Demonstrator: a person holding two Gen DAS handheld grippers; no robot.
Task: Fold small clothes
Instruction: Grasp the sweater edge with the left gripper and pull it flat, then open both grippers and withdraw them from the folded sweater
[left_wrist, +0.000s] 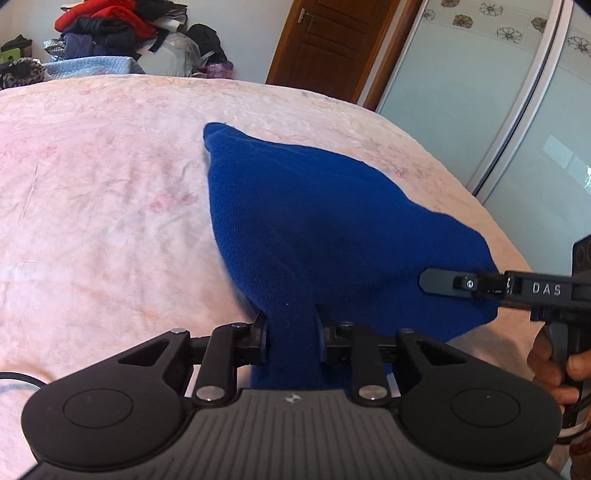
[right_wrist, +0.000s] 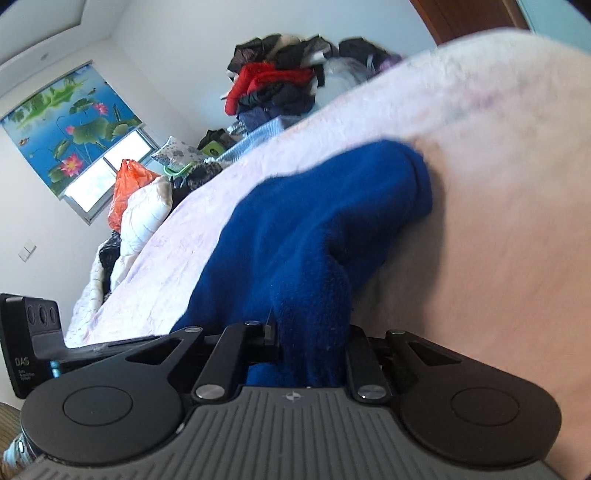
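A small blue knit garment (left_wrist: 325, 221) lies spread on the pink bed cover (left_wrist: 103, 192), its far end narrowing to a point. My left gripper (left_wrist: 291, 339) is shut on a bunched near edge of the cloth, which fills the gap between its fingers. The right gripper (left_wrist: 447, 282) comes in from the right edge of the left wrist view and pinches the garment's right corner. In the right wrist view the blue garment (right_wrist: 317, 229) rises in a fold into my right gripper (right_wrist: 312, 343), which is shut on it. The left gripper's body (right_wrist: 33, 347) shows at the left edge.
A heap of red, black and dark clothes (left_wrist: 110, 33) is piled beyond the far side of the bed. A brown door (left_wrist: 325, 44) and a glass sliding wardrobe (left_wrist: 498, 110) stand to the right. An orange bag (right_wrist: 125, 188) and pillows lie by the window. A hand (left_wrist: 554, 369) holds the right gripper.
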